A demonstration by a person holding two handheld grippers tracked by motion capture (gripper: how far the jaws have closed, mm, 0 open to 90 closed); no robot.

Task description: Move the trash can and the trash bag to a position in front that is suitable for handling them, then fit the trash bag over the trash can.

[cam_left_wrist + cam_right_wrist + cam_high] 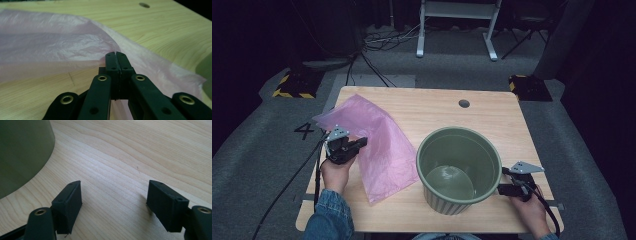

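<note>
A thin pink plastic bag (384, 145) lies spread on the left half of the wooden table (497, 120). My left gripper (361, 143) is at the bag's left edge and shut on it. In the left gripper view the jaws (116, 53) meet with a fold of the pink film (55, 42) pinched between them and pulled up off the wood. A green ribbed pot (452, 202) stands upright and empty at the front right. My right gripper (502, 181) rests just right of the pot, open. Its jaws (115, 188) hold nothing, and the pot wall (22, 152) stands to their left.
A round hole (464, 103) is cut in the table near its far edge. Beyond the table are a white desk frame (457, 25), floor cables (382, 40) and two yellow-and-black striped bases (292, 86) (529, 86). Bare wood lies behind the pot.
</note>
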